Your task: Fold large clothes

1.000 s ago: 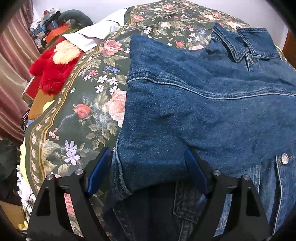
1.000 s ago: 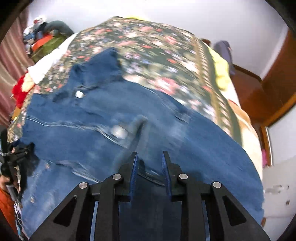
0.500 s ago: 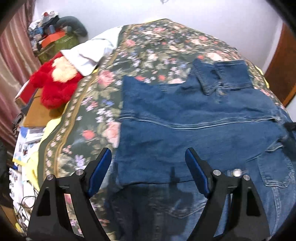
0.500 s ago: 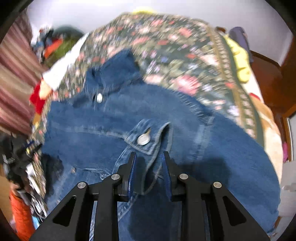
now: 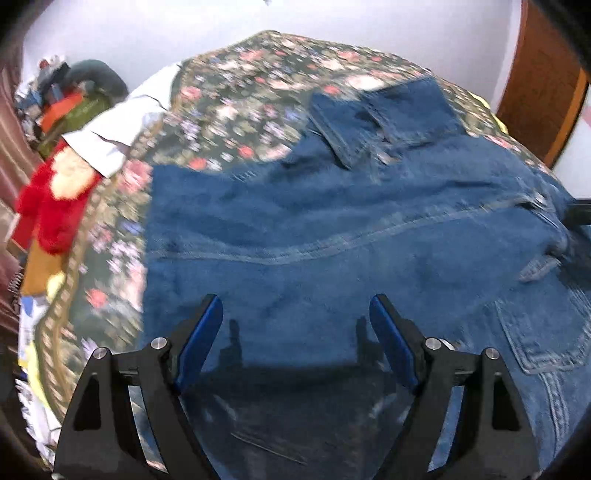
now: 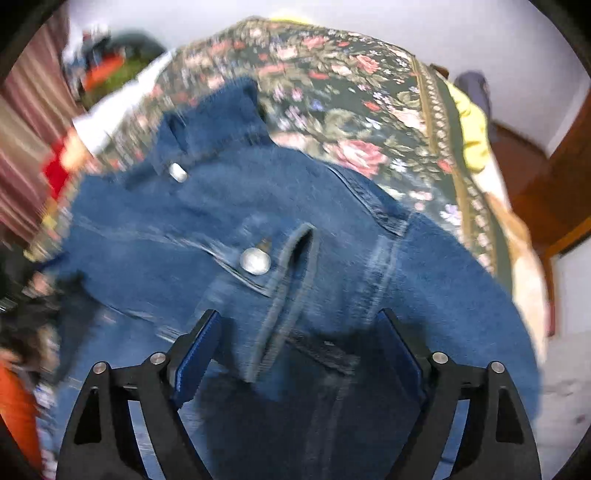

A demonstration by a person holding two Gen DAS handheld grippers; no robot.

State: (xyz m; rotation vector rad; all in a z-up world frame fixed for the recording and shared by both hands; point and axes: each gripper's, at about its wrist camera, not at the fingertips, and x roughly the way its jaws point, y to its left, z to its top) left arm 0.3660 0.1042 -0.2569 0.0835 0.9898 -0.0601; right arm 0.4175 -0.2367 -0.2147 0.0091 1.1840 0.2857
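A denim jacket (image 5: 332, 236) lies spread on a bed whose dark floral bedspread (image 5: 236, 110) reaches toward a white wall (image 5: 184, 29). A red plush toy (image 5: 55, 199) sits at the bed's left edge, with a wooden door frame (image 5: 535, 85) at right. The left claw (image 5: 295, 328) and right claw (image 6: 299, 339) both hang wide apart above the denim, holding nothing.

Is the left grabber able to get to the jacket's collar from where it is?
Probably yes: the left gripper is open over the denim jacket, and the collar lies uncovered farther ahead.
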